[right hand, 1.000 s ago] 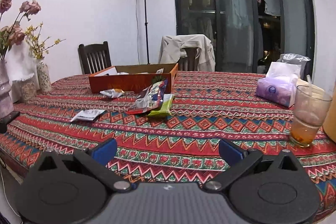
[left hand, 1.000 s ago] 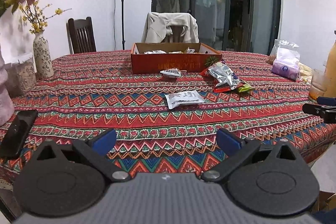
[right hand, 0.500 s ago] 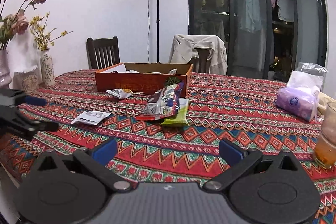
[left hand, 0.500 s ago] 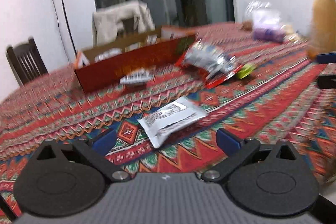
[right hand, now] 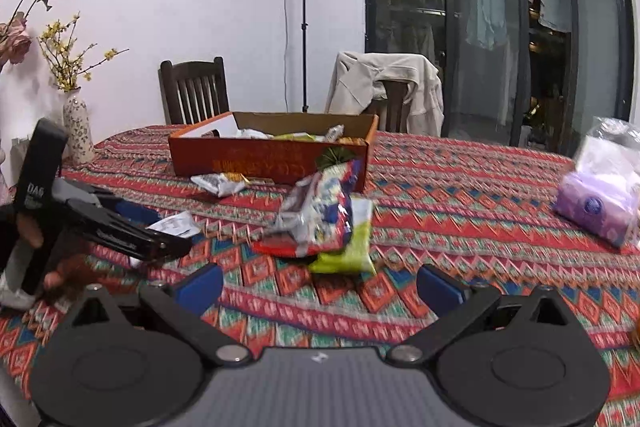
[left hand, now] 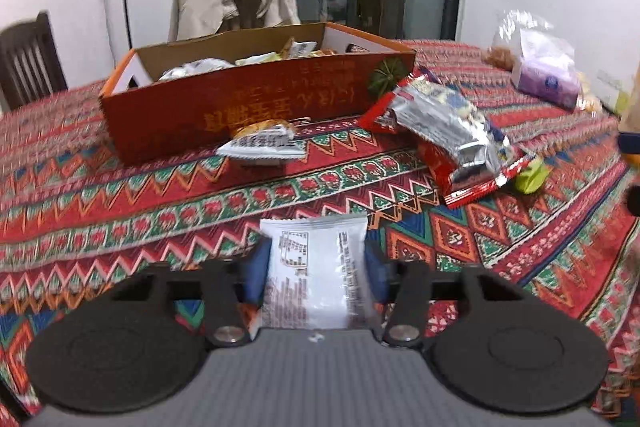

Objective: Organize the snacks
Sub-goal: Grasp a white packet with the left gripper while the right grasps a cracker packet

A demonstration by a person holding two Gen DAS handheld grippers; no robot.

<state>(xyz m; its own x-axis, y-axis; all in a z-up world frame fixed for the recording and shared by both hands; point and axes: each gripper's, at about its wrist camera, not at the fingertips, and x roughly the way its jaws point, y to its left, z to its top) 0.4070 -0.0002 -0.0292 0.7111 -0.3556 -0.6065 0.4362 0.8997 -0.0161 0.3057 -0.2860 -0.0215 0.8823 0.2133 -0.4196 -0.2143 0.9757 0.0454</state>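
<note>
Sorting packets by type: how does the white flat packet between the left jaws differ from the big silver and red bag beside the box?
The white flat packet is small, plain white with black print, and smooth; the silver and red bag is larger, shiny foil, and crumpled. The packet sits between the closing jaws of the left gripper; the bag lies free on the tablecloth over a green packet. Both remain outside the orange cardboard box.
</note>
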